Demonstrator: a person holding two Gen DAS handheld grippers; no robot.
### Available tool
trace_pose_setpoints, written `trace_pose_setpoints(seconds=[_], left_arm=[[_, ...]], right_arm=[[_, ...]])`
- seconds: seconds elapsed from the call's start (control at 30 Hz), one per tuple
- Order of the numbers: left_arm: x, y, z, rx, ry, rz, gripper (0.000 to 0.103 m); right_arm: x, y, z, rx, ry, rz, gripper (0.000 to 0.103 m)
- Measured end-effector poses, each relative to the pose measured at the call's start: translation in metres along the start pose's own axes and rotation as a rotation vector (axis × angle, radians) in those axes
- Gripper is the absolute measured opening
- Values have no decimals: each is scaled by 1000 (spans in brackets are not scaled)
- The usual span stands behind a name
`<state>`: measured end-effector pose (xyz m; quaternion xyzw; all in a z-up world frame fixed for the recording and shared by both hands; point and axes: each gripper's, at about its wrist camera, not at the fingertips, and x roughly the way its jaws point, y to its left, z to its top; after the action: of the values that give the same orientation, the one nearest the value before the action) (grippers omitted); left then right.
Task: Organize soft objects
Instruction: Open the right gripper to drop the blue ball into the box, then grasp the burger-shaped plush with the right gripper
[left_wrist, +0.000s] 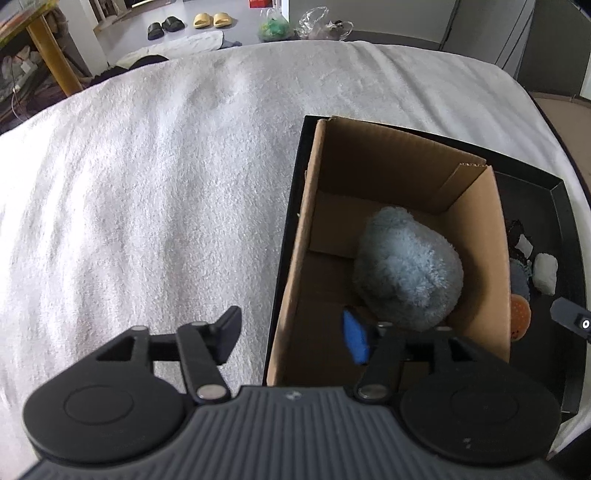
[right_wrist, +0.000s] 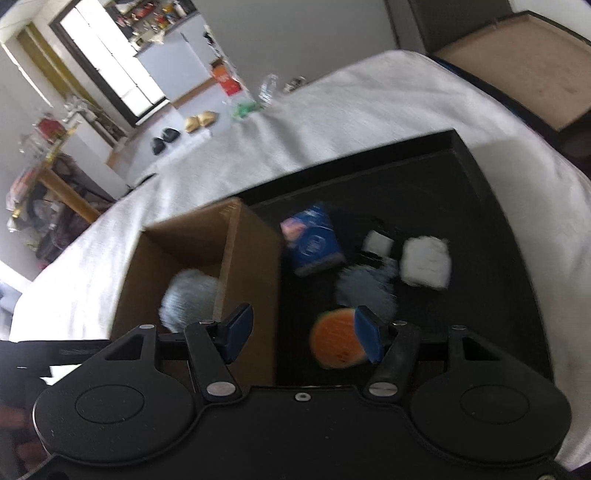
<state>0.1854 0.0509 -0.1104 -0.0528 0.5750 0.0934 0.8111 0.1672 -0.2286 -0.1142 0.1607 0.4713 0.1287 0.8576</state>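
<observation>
An open cardboard box (left_wrist: 476, 206) stands in the left part of a black tray (left_wrist: 561, 236) on a white bedcover. A fluffy light-blue plush (left_wrist: 408, 273) lies inside the box; it also shows in the right wrist view (right_wrist: 188, 295). My left gripper (left_wrist: 291, 332) is open and empty, straddling the box's left wall. My right gripper (right_wrist: 304, 332) is open and empty above the tray (right_wrist: 491, 295). Below it lie an orange round soft toy (right_wrist: 334, 343), a grey fluffy item (right_wrist: 364, 288), a white soft roll (right_wrist: 424, 262) and a blue packet (right_wrist: 314, 240).
The white bedcover (left_wrist: 147, 203) spreads left of the tray. Slippers (left_wrist: 212, 20) and plastic bags (left_wrist: 275, 26) lie on the floor beyond the bed. A wooden table leg (left_wrist: 51, 55) stands at far left. A brown case (right_wrist: 517, 62) sits past the bed's right side.
</observation>
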Motion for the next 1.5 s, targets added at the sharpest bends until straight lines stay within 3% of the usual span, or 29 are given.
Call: trace_pose_setpoints(seconds=[0.13, 0.53, 0.73, 0.9, 0.93, 1.03, 1.17, 1.5], left_arm=[[-2, -6, 0, 11, -6, 19, 68], [-1, -21, -3, 60, -9, 93, 69], [1, -29, -2, 99, -11, 127, 69], [6, -32, 0, 110, 1, 150, 70], [6, -32, 0, 111, 1, 156, 70], [5, -35, 2, 118, -3, 167, 70], [5, -37, 2, 122, -9, 177, 71], [-3, -32, 0, 104, -14, 169, 71]], right_arm=[[8, -18, -5, 40, 31, -3, 61], [32, -48, -20, 129, 91, 42, 66], [49, -50, -21, 118, 102, 29, 78], [60, -53, -22, 115, 100, 17, 77], [63, -53, -23, 115, 104, 16, 73], [67, -48, -25, 83, 116, 17, 42], [66, -46, -29, 54, 132, 17, 33], [56, -45, -27, 27, 117, -17, 29]])
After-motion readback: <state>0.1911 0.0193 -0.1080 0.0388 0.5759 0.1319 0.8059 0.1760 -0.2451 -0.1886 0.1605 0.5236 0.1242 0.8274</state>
